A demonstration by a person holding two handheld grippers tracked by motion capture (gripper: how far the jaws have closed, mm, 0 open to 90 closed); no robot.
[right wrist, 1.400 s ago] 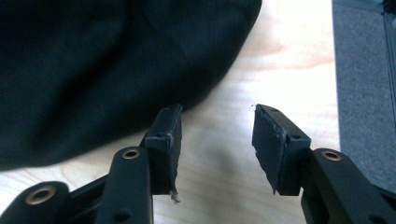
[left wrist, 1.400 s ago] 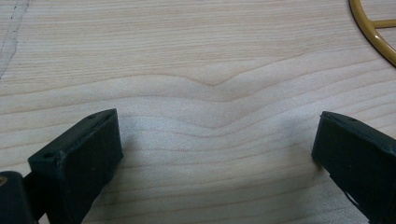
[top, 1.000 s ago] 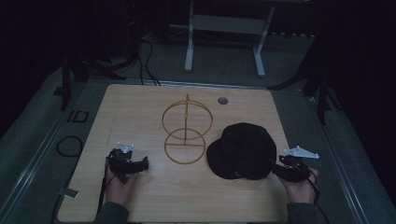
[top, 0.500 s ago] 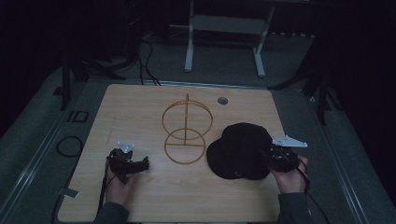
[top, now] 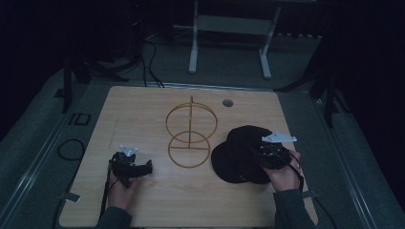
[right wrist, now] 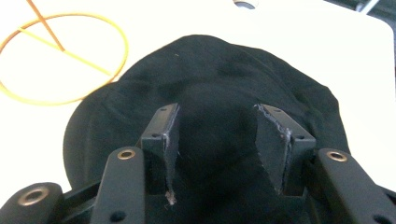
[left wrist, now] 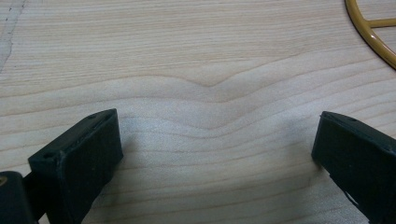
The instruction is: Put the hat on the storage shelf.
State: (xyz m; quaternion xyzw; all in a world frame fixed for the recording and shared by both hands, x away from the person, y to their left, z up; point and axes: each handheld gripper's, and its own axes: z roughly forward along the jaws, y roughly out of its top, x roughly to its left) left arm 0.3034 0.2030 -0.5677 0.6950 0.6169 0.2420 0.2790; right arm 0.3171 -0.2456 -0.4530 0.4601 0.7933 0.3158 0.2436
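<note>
Table [top: 143, 109] of pale wood carried everything we saw. A black hat [top: 239, 152] lay at its right near side, just beside the gold wire stand [top: 190, 133]. Our right gripper [right wrist: 215, 135] sat over the hat with jaws spread apart; our left gripper [left wrist: 215, 154], jaws wide, hovered above bare wood.

A dark lab or studio: wooden table [top: 143, 109] on grey floor, metal stand [top: 229, 43], trailing cables [top: 150, 57].
</note>
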